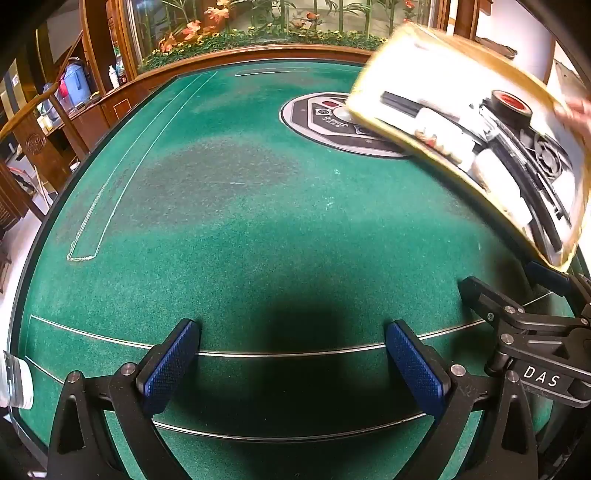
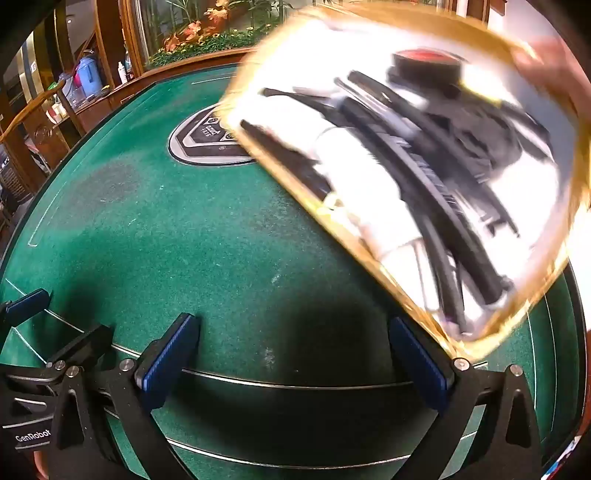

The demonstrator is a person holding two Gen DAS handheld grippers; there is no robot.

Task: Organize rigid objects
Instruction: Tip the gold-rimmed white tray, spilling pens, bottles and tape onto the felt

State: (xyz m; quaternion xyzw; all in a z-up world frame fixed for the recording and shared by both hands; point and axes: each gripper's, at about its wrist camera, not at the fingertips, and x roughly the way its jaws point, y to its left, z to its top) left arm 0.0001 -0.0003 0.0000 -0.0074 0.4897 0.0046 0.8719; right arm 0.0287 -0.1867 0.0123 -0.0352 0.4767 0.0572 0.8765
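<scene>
A gold-rimmed white tray (image 1: 373, 110) is carried tilted above the green felt table, blurred by motion. A bare hand (image 1: 580, 110) holds its far right edge. It carries several rigid objects: a black tape roll with a red core (image 1: 511, 103), black bars (image 1: 402, 103) and white blocks (image 1: 439, 122). In the right wrist view the tray's rim (image 2: 347, 229) fills the upper right, with black rods (image 2: 424, 173) in it. My left gripper (image 1: 291, 358) is open and empty above the table's near edge. My right gripper (image 2: 291, 358) is open and empty, just below the tray.
The green felt table (image 1: 221, 221) has a round grey control panel (image 1: 321, 122) at its centre and a wooden rim (image 1: 240, 55) at the back. Behind it stands a glass case with artificial plants (image 1: 258, 22). Shelves with bottles (image 1: 74, 85) stand at the left.
</scene>
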